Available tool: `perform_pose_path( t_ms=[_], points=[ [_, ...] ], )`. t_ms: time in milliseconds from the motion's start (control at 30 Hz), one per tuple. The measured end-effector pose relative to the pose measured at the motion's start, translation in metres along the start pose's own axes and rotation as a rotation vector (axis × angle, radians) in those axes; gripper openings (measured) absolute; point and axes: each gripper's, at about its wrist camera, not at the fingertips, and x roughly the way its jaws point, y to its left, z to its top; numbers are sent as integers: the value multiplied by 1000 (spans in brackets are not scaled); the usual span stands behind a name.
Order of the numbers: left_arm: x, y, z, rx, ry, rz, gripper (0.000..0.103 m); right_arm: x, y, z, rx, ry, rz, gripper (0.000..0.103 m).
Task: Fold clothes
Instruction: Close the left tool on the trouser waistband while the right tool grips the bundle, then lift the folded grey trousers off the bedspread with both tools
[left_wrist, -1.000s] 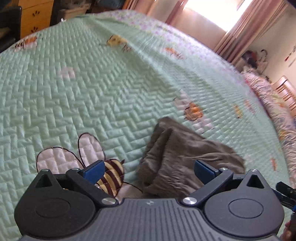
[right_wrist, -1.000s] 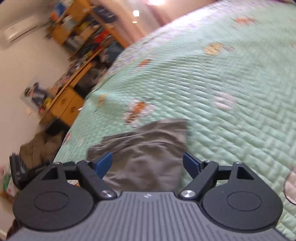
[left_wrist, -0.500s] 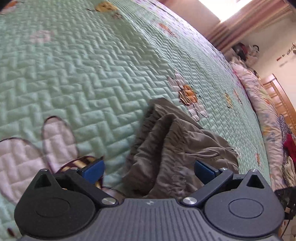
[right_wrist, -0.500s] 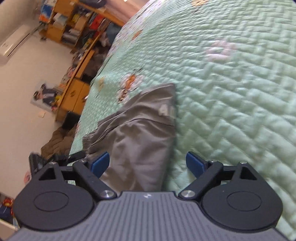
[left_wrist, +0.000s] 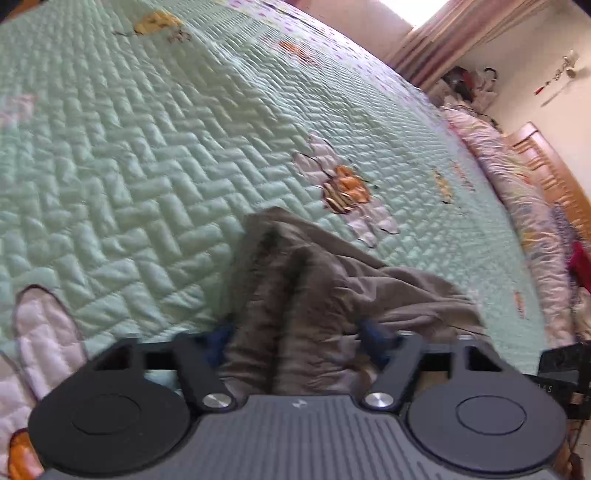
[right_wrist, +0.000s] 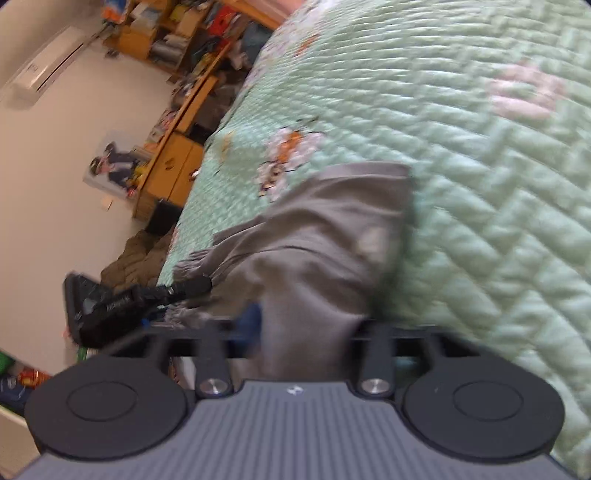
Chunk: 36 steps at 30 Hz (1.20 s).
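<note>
Left wrist view has the brown garment (left_wrist: 314, 295) bunched at 6 o'clock on the green quilt (left_wrist: 147, 166), running up toward 12, with a bee patch (left_wrist: 347, 192) at 1; right wrist view adds a wooden desk (right_wrist: 177, 162) at 10 and the garment's flat hem at 12; left gripper (left_wrist: 295, 338) and right gripper (right_wrist: 306, 325) have both just been closing, each clamped on that cloth.
</note>
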Motion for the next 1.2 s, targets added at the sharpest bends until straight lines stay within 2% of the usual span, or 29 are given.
perform_pose_path(
  t_ms=[67, 133, 200, 400, 600, 700, 867, 1033, 1200],
  points=[
    [-7, -6, -2, 11, -12, 10, 46, -6, 3, -7, -21, -25, 2, 22],
    [-18, -17, -5, 34, -31, 12, 37, -11, 16, -14, -63, -59, -18, 22],
    [-31, -28, -7, 50, -53, -20, 30, -19, 28, -19, -71, -101, 4, 22],
    [-46, -76, -15, 109, -58, -92, 28, -57, 52, -27, -72, -173, 20, 21],
    [-54, -145, -22, 186, -42, -207, 28, -128, 61, -36, -29, -304, 78, 21],
    [-54, -191, -28, 234, -17, -278, 28, -175, 60, -44, -8, -390, 92, 21],
    [-40, -293, -54, 348, 59, -387, 29, -271, 39, -80, 68, -552, 117, 21],
    [-3, -426, -121, 476, 197, -550, 29, -394, 7, -159, 161, -761, 86, 21],
    [30, -568, -247, 657, 365, -693, 29, -524, -31, -269, 262, -1020, 0, 21]
  ],
)
